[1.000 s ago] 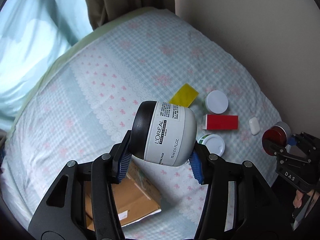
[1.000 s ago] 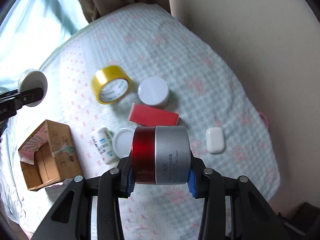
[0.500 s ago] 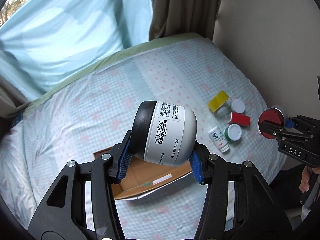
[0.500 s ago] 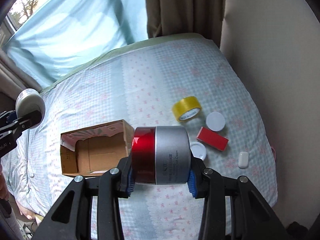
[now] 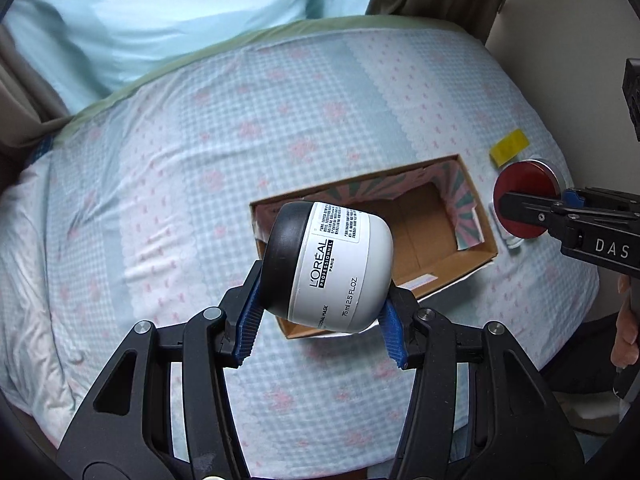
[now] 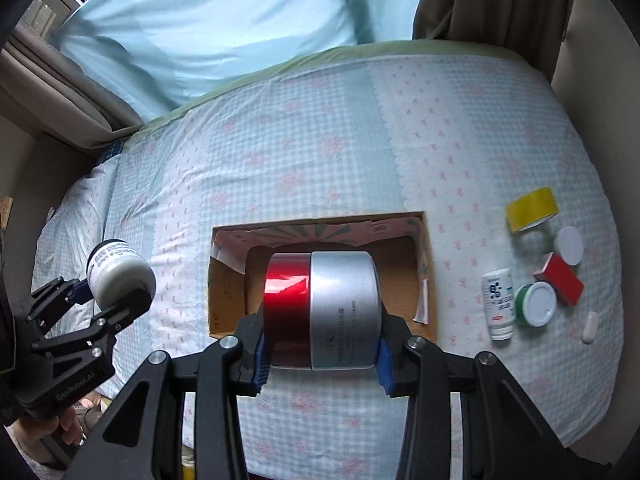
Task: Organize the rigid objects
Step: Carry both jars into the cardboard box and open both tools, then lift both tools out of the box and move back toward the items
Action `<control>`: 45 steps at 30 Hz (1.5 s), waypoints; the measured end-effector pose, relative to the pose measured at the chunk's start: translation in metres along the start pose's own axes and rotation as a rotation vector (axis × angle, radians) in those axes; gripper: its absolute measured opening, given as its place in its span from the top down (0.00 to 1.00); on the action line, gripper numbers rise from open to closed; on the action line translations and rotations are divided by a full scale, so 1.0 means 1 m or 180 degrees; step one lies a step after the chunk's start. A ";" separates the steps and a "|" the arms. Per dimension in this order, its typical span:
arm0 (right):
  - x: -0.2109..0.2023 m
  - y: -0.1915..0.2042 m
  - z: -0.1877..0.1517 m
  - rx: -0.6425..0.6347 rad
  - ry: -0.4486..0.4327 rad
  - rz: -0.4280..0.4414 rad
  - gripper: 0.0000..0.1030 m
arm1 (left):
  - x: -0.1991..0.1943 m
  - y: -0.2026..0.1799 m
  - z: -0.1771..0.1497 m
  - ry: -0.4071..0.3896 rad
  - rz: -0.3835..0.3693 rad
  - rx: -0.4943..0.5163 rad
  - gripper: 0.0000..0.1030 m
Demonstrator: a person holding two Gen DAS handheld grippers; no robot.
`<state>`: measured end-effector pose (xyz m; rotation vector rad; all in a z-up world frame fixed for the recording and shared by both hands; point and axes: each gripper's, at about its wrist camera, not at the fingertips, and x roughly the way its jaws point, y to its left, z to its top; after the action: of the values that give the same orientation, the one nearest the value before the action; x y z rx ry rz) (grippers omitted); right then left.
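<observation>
My left gripper [image 5: 322, 326] is shut on a white L'Oreal jar with a black lid [image 5: 332, 266], held above the near left corner of an open cardboard box [image 5: 472, 256]. My right gripper [image 6: 320, 354] is shut on a silver jar with a red lid [image 6: 324, 308], held above the same box [image 6: 226, 296], which looks empty. Each gripper shows in the other view: the right one [image 5: 532, 204] at the box's right, the left one [image 6: 116, 292] at its left.
On the bed to the right of the box lie a yellow tape roll [image 6: 532, 208], a white round lid [image 6: 570, 245], a red block [image 6: 562, 284], a green-rimmed jar [image 6: 538, 309], a small white bottle [image 6: 498, 303] and a white earbud case [image 6: 590, 326]. Wall at right.
Both grippers have pulled back and shifted left with their jars. The open box now sits under both of them, and the loose items lie off to the right.
</observation>
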<state>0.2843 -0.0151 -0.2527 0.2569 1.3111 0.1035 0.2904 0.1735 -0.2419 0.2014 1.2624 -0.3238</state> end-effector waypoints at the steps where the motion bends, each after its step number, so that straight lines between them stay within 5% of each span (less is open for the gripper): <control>1: 0.014 0.001 -0.001 -0.0016 0.0055 -0.0008 0.63 | 0.015 0.002 -0.002 0.0059 -0.0005 -0.0011 0.54; 18: 0.190 -0.008 -0.007 -0.0857 0.0862 -0.0421 0.63 | 0.203 -0.007 0.015 0.0769 -0.0001 0.0058 0.55; 35: 0.207 -0.012 -0.020 -0.1294 0.0916 -0.0343 0.63 | 0.225 -0.012 0.031 0.0785 0.0040 0.0072 0.53; 37: 0.208 -0.006 -0.028 -0.1402 0.0874 -0.0459 0.53 | 0.219 -0.012 0.035 0.0761 0.0167 0.0072 0.06; 38: 0.206 -0.005 -0.031 -0.1410 0.0836 -0.0451 0.18 | 0.216 -0.012 0.036 0.0724 0.0168 0.0068 0.00; 39: 0.203 -0.006 -0.035 -0.1378 0.0789 -0.0357 0.00 | 0.214 -0.010 0.037 0.0700 0.0153 0.0054 0.00; 45: 0.196 -0.006 -0.050 -0.1275 0.0758 -0.0285 0.00 | 0.218 -0.003 0.036 0.0763 0.0079 -0.0035 0.00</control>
<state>0.2860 0.0284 -0.4498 -0.1603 1.5029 0.3241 0.3800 0.1308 -0.4388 0.2517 1.4968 -0.2771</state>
